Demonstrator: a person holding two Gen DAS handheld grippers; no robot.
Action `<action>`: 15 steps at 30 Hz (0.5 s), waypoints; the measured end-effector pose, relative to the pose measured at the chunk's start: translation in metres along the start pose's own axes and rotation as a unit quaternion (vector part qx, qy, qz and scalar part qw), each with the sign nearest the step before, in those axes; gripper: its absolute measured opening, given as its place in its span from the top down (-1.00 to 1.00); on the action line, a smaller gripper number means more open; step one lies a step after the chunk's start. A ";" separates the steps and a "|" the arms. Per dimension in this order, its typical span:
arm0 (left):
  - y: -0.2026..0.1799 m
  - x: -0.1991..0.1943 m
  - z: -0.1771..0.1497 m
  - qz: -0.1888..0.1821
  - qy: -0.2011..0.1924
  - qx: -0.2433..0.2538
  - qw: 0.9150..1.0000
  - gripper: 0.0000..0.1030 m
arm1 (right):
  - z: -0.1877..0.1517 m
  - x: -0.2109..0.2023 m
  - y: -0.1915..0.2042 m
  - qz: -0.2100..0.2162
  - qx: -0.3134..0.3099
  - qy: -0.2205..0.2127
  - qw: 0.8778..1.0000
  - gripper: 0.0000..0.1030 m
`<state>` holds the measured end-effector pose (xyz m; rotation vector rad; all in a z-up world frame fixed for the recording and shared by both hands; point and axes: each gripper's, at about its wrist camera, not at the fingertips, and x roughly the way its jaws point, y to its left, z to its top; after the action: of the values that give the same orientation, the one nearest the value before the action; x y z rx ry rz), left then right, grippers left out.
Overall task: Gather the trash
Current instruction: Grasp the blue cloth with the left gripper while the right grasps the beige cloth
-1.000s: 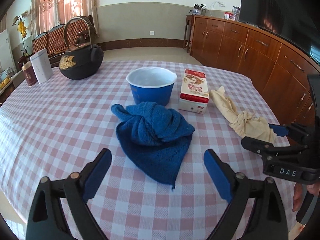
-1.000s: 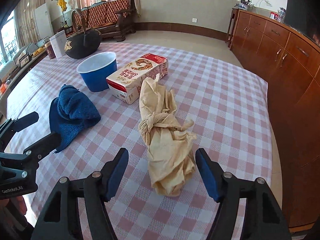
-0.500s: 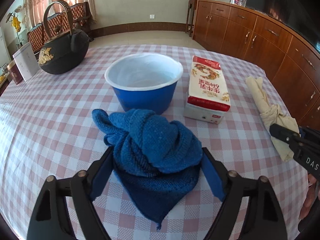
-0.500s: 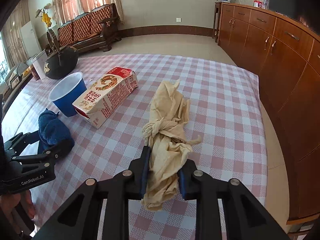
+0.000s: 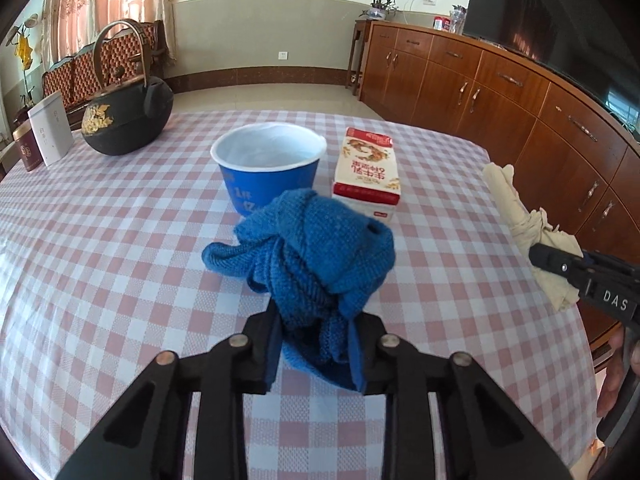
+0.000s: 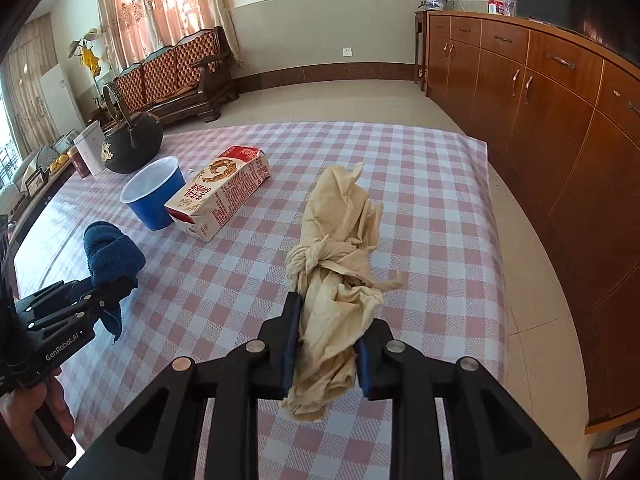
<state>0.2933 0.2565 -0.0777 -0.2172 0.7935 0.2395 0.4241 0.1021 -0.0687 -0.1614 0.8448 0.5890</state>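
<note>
The left gripper (image 5: 316, 344), its jaws having just been closing, pinches the knotted blue knit cloth (image 5: 320, 252) in front of the blue paper bowl (image 5: 268, 172). The right gripper (image 6: 326, 344) clamps the knotted beige cloth (image 6: 340, 264) (near the red-and-white milk carton (image 6: 218, 196)) above the pink-checked tablecloth (image 6: 420, 200).

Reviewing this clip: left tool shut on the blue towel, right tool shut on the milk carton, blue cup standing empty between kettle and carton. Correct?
Not quite. The right tool grips the knotted beige cloth, not the milk carton, which lies untouched beside the blue cup; the right wrist view shows it. The rest stands.
</note>
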 end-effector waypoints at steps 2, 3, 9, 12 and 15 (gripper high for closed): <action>-0.003 -0.011 -0.007 -0.006 -0.004 0.005 1.000 0.44 | -0.004 -0.013 -0.001 -0.003 0.000 -0.007 1.000 0.51; -0.007 -0.019 -0.011 -0.006 -0.009 0.011 1.000 0.44 | -0.007 -0.019 -0.002 -0.004 -0.001 -0.011 1.000 0.51; -0.031 -0.060 -0.023 -0.021 -0.035 0.028 0.999 0.43 | -0.029 -0.062 -0.007 -0.009 0.010 -0.030 0.999 0.52; -0.047 -0.077 -0.028 -0.031 -0.044 0.036 0.998 0.43 | -0.044 -0.082 -0.009 -0.014 0.016 -0.035 0.999 0.52; -0.062 -0.088 -0.034 -0.046 -0.046 0.042 0.997 0.43 | -0.058 -0.100 -0.012 -0.018 0.024 -0.040 0.999 0.52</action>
<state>0.2291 0.1763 -0.0302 -0.1617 0.6995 0.1280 0.3406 0.0287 -0.0341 -0.1096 0.7768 0.5370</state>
